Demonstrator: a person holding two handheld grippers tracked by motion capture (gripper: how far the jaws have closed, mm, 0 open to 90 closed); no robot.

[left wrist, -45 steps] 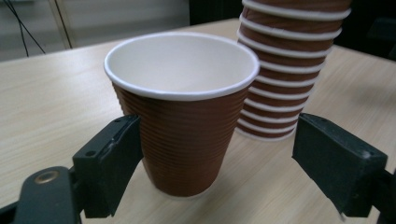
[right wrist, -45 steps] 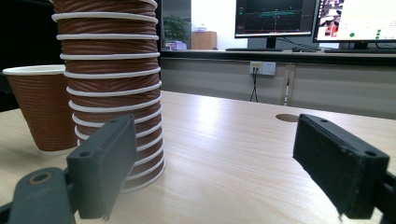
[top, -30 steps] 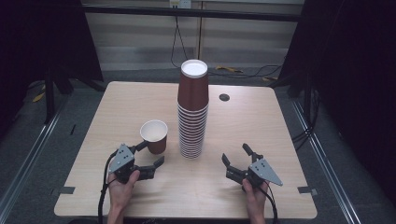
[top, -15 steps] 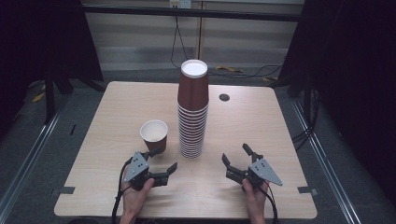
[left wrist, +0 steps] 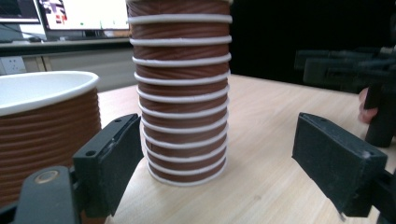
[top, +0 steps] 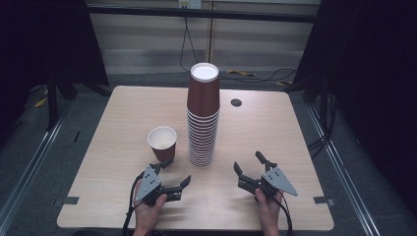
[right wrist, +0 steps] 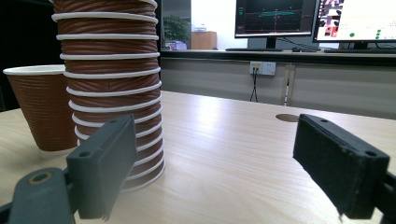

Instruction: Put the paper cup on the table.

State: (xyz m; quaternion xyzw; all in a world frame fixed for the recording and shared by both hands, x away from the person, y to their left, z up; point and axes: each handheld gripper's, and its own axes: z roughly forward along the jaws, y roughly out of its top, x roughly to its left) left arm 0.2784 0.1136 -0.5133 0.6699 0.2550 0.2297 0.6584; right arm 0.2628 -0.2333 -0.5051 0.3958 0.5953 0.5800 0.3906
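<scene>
Both grippers we hold low over the table, jaws released: left gripper (top: pixel 173 173) just behind the single cup (top: pixel 162 142), right gripper (top: pixel 250 165) right of the cup stack (top: pixel 202 118).

A: What stands ahead of the left gripper (left wrist: pixel 217 161)?
B: The stack of brown ribbed cups (left wrist: pixel 181 93), upright on the wooden table (left wrist: pixel 271 140), between its two black jaws but farther off. The jaws stand apart, gripping nothing.
A: And to the left?
B: A single brown cup (left wrist: pixel 42 121), close by, just behind the left jaw.
</scene>
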